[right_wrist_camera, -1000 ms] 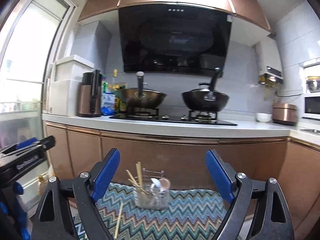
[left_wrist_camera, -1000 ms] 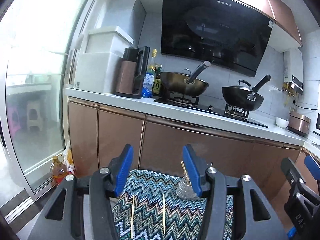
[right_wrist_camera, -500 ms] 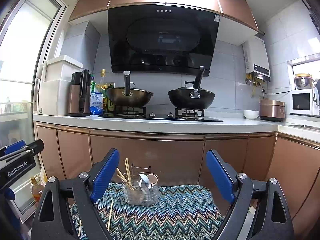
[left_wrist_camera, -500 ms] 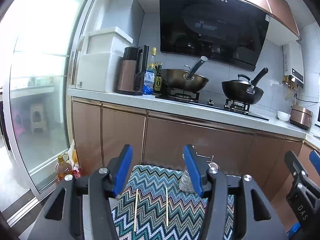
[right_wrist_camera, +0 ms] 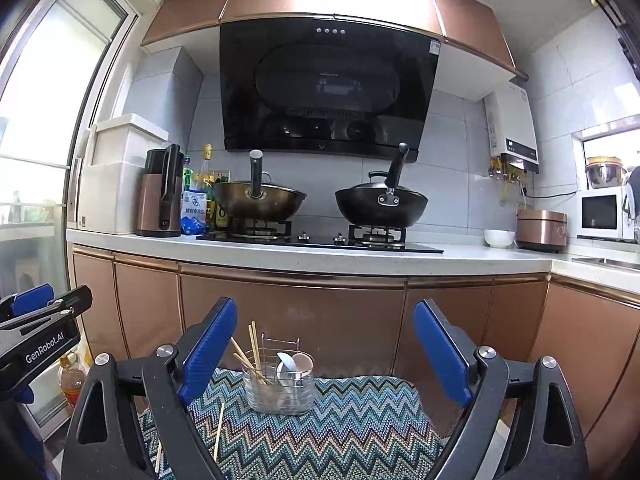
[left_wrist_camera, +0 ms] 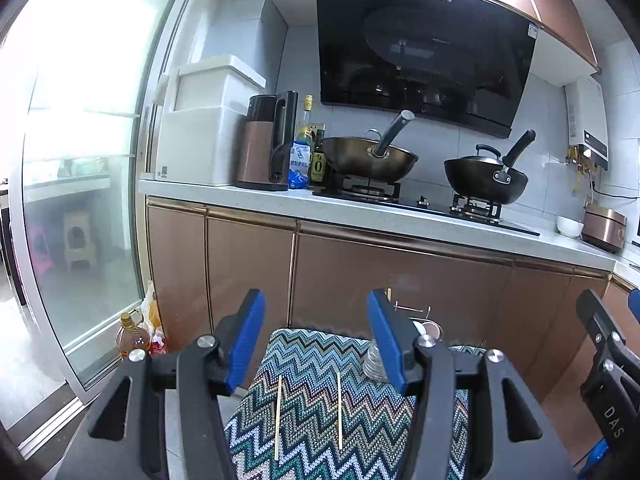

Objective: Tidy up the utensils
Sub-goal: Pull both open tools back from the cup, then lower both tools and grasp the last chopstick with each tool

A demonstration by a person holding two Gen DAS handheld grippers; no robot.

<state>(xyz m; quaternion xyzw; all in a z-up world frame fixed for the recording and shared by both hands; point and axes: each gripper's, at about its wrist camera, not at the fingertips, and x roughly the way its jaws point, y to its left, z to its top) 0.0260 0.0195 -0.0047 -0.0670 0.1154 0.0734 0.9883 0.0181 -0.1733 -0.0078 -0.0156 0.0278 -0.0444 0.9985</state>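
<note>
Utensil holder blocks the mat's far edge; right of it seems open.

Your left gripper and right gripper: matt black plastic bodies, smooth blue finger pads, bright metal screw heads. Under them, a zigzag cloth, coarse knitted weave. Two chopsticks on it look like pale bare wood. The utensil holder is clear, glass or plastic, with a thin metal wire frame. Cabinet doors: satin copper sheen. Range hood: glossy black. Countertop: pale speckled stone look.
</note>
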